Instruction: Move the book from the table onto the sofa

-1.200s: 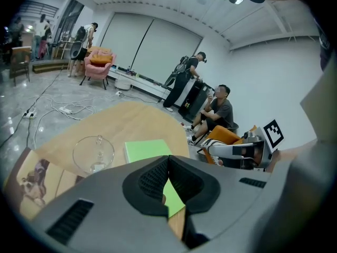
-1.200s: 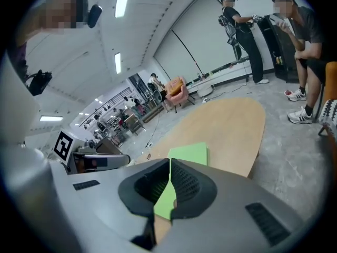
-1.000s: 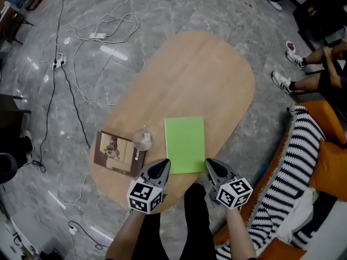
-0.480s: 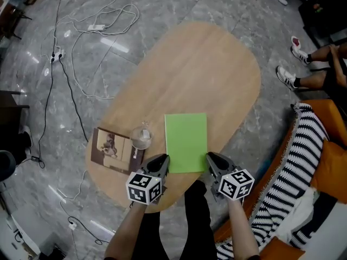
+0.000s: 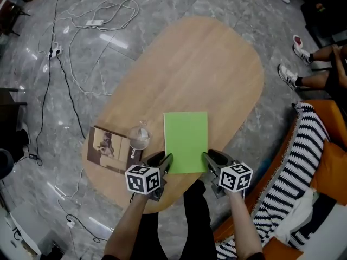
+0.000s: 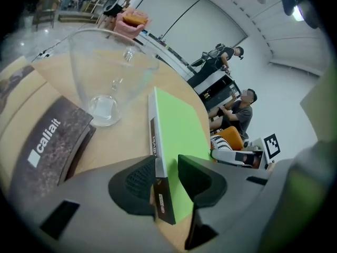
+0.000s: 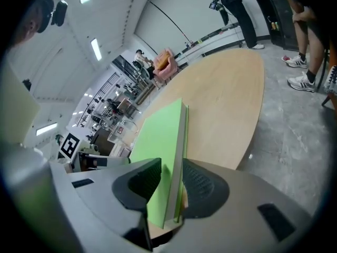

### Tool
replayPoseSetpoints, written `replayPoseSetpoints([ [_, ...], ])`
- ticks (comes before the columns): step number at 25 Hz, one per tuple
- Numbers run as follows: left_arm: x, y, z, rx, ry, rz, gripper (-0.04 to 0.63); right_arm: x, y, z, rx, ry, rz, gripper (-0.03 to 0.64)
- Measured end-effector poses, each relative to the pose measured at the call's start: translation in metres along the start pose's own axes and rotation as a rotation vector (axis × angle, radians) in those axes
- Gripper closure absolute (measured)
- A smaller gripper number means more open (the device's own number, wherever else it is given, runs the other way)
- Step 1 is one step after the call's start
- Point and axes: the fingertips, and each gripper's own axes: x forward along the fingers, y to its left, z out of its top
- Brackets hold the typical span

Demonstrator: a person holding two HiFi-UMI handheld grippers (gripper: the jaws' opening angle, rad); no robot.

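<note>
At the green book's [image 5: 185,140] near corners, the left gripper's [image 5: 163,161] fingers [image 6: 131,186] are opening and the right gripper's [image 5: 209,157] stand apart, both straddling its edges.

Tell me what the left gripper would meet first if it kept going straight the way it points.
The green book: its near corner stands between the left gripper's opening jaws, so going on would probably push deeper over it.
</note>
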Motion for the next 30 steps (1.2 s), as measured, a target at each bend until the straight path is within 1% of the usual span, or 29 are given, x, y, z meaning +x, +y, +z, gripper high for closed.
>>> replayPoseSetpoints([
  [3,0.004,0.001,-0.002,-0.055,-0.002,-0.039,0.463,0.004,-0.001,-0.003,0.047,0.009,0.025,0.499],
  [5,0.005,0.002,-0.002,-0.078,-0.001,-0.064,0.463,0.006,0.0,-0.003,0.092,0.011,0.057,0.499],
  [6,0.005,0.002,-0.002,-0.085,0.003,-0.071,0.463,0.007,0.001,-0.003,0.11,0.015,0.072,0.511],
  [9,0.007,0.003,-0.003,-0.086,0.018,-0.078,0.463,0.008,0.001,-0.003,0.111,0.029,0.083,0.517],
  [12,0.007,0.004,-0.003,-0.095,0.014,-0.077,0.463,0.008,0.001,-0.004,0.108,0.026,0.078,0.52],
  [16,0.005,0.004,-0.004,-0.077,0.025,-0.059,0.463,0.007,0.002,-0.005,0.102,0.019,0.069,0.53],
  [19,-0.001,0.002,-0.003,-0.071,0.035,-0.059,0.465,0.002,0.009,-0.003,0.124,0.004,0.081,0.533],
  [22,-0.011,-0.006,0.0,-0.082,0.023,-0.073,0.465,-0.008,0.019,0.003,0.136,-0.02,0.09,0.534],
  [26,-0.022,-0.02,0.007,-0.071,0.003,-0.082,0.465,-0.023,0.027,0.009,0.132,-0.035,0.092,0.535],
  [30,-0.036,-0.037,0.025,-0.044,-0.016,-0.099,0.468,-0.04,0.04,0.026,0.135,-0.074,0.097,0.535],
])
